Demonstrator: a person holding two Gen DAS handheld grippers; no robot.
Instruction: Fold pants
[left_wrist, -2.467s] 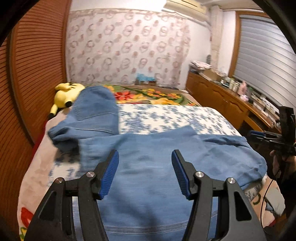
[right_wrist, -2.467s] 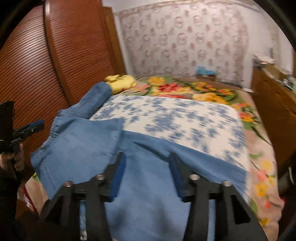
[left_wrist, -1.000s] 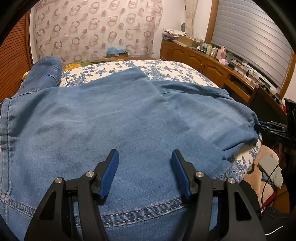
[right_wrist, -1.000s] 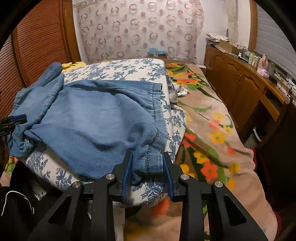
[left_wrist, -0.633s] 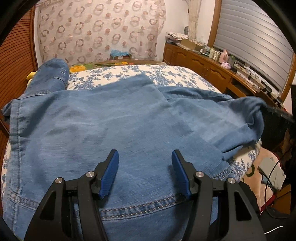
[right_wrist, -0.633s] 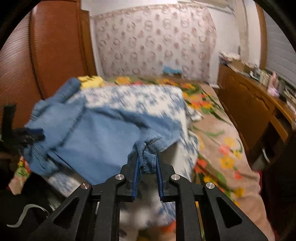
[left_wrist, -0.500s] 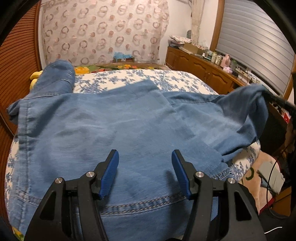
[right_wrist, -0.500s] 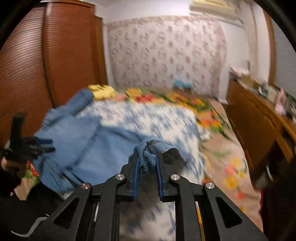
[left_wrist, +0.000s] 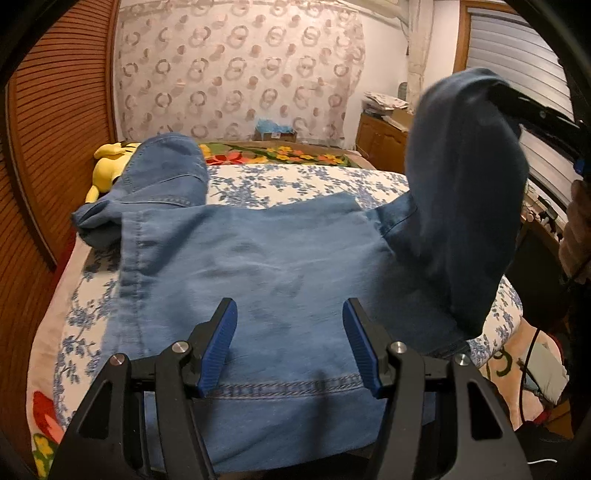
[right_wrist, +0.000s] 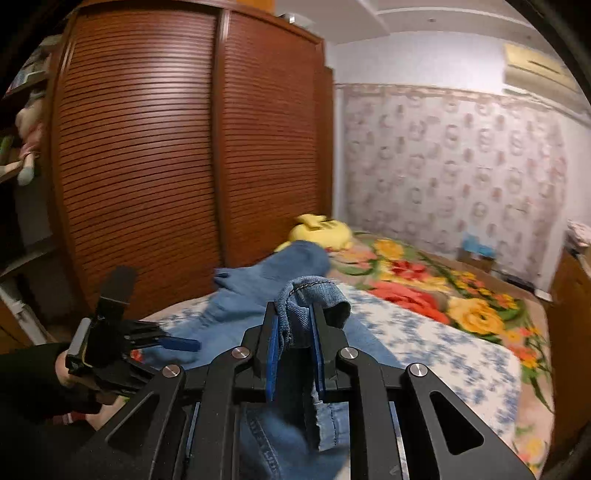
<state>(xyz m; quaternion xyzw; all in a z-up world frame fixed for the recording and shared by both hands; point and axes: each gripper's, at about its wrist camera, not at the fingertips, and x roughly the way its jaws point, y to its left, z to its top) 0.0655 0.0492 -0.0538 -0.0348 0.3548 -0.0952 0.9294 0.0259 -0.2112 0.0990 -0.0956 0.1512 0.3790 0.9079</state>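
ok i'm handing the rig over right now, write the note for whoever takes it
Right gripper: shut on the hem of one leg of the jeans, which is lifted off the bed.
Left gripper: open, holding nothing, poised over the waist end of the jeans.
Jeans: spread on the blue floral cover, the other leg lying toward the yellow plush toy.
Done: leg end gripped and raised.
Left: carry the lifted leg across to make the fold, lay it flat, then finish folding.
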